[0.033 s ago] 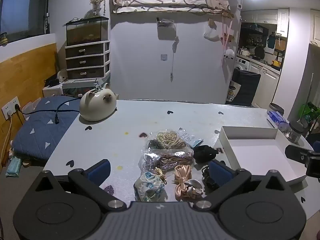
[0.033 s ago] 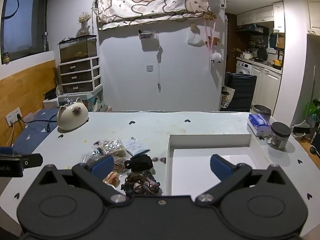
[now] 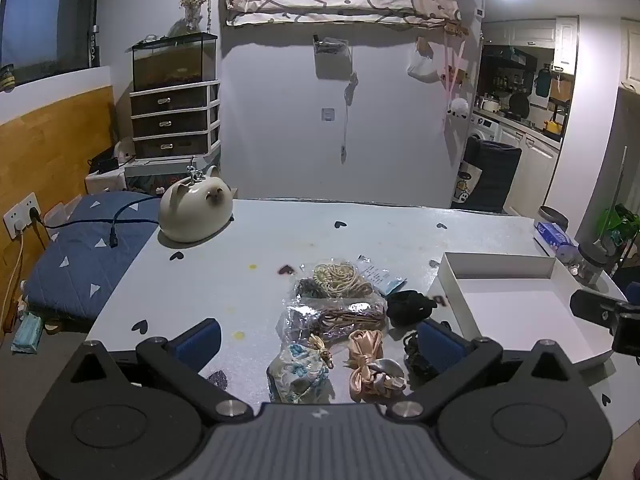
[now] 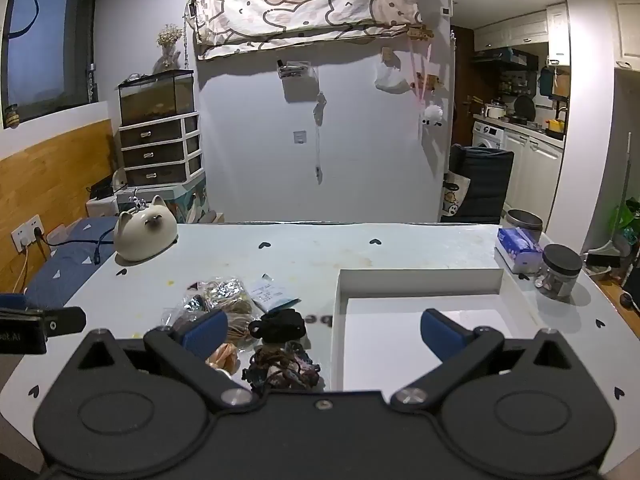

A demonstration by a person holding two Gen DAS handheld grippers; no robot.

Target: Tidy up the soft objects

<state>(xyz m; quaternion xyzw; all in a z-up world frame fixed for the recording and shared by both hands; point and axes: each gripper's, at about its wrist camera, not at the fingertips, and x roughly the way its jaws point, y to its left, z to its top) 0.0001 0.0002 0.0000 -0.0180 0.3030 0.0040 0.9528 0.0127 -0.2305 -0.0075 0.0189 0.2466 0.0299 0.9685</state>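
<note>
Nothing's moved vs the earlier frame. Hair-tie pile sits on bench just left of white tray, tray empty. Left gripper & right gripper jaws wide, holding nothing. Risk: the crinkly bag slips or snags neighbours when grabbed.

A cat-shaped ceramic pot sits far-left on the table — tissue pack beside a dark-lidded jar.

Table: scrunchies, white tray, cat figurine.
</note>
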